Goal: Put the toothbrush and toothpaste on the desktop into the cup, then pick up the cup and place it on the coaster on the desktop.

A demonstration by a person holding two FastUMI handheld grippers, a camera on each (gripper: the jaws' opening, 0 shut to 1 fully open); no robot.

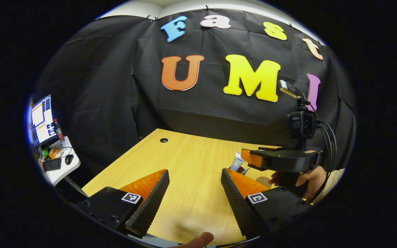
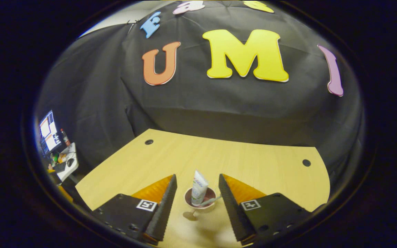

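A small dark-lined cup (image 2: 200, 204) stands on the wooden desktop (image 2: 253, 165) in the right gripper view. A white toothpaste tube (image 2: 198, 187) stands upright in it, and a grey toothbrush handle (image 2: 213, 200) leans over its rim. My right gripper (image 2: 197, 176) is open, one finger on either side of the cup, with small gaps showing. In the left gripper view my left gripper (image 1: 195, 175) is open over bare wood with nothing between its fingers. Off to its right, a hand (image 1: 308, 179) holds the right gripper (image 1: 245, 162), with the toothpaste tube (image 1: 236, 162) just beyond it.
The desktop has a cable hole at the far left (image 2: 149, 142) and one at the far right (image 2: 306, 162). Black cloth hangs behind the table. A white side desk (image 1: 57, 162) with a monitor, keyboard and mouse stands off to the left. A fingertip (image 1: 198, 239) shows at the near edge.
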